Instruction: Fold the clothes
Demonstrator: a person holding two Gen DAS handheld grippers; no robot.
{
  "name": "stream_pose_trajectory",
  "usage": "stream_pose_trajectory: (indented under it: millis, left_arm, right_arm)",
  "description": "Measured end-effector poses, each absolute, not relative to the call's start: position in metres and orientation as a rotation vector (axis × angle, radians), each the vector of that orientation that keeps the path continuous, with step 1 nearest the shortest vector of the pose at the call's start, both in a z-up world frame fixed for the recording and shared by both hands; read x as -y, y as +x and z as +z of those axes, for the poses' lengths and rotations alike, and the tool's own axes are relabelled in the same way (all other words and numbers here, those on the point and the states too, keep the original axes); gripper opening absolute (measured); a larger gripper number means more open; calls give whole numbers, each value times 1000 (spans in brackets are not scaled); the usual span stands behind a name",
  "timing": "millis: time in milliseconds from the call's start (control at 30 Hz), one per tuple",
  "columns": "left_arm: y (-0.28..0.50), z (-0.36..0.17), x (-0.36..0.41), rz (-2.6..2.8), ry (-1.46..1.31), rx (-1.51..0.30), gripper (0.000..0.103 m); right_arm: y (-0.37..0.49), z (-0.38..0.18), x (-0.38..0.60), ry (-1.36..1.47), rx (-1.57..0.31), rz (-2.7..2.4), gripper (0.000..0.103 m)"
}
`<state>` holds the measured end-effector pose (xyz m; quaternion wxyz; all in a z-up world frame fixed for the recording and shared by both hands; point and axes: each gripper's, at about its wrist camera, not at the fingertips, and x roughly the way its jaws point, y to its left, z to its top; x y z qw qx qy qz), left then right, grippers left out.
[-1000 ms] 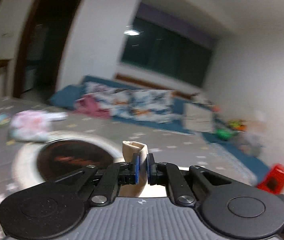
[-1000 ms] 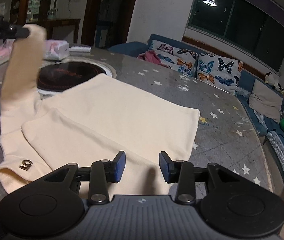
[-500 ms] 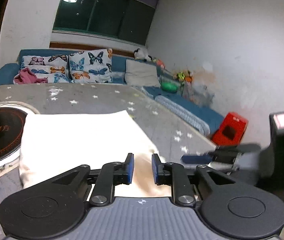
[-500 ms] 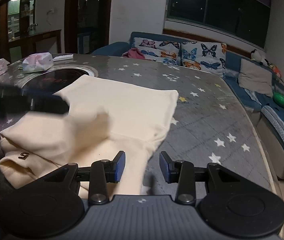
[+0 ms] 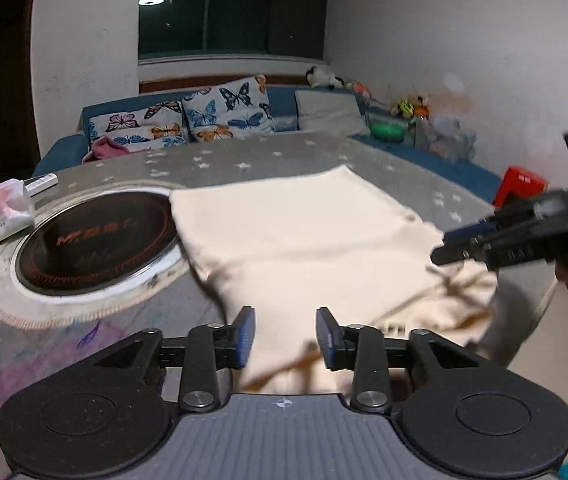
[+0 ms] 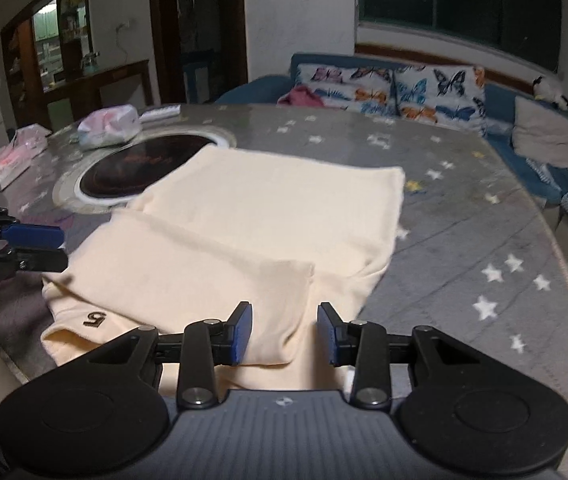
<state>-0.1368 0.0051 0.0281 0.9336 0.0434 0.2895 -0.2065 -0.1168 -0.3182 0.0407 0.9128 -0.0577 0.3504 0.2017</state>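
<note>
Left gripper [image 5: 285, 337]: jaws opening, cloth between but unpinched. Right gripper [image 6: 284, 334]: jaws closing, not gripping. Cream folded cotton garment [image 6: 268, 220] flat on grey star-print round table [image 6: 483, 216]. Beyond: black round inset cooktop [image 5: 96, 240], blue sofa [image 6: 499, 96].

Two black grippers – left gripper [image 5: 285, 340], right gripper [image 6: 284, 334] – showing blue-padded fingers [image 6: 242, 334], silver screws, ribbed grey housings.

The grey star-patterned worktop [image 6: 463, 240] lies bare right of the cream folded garment [image 6: 244, 232]; soft tissue packs [image 6: 110, 126] crowd its far left edge.
</note>
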Motion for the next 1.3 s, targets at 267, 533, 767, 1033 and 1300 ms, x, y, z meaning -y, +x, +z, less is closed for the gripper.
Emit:
stream_pose_trajectory:
  millis: [267, 533, 767, 1033, 1300]
  left_arm:
    - [-142, 19, -3, -423, 186, -580, 41]
    - [-140, 20, -7, -401, 200, -563, 7]
    - [-135, 23, -17, -413, 180, -615, 11]
    - [-105, 56, -15, -450, 97, -566, 13]
    - [-46, 29, 15, -430, 89, -631, 13]
  right_arm:
    - [-113, 36, 317, -112, -757, 394, 13]
    - [-116, 46, 314, -119, -723, 391, 4]
    - [-112, 40, 316, -125, -758, 382, 10]
    - [-106, 54, 305, -182, -666, 419, 11]
    - [-85, 38, 286, -215, -671, 464, 11]
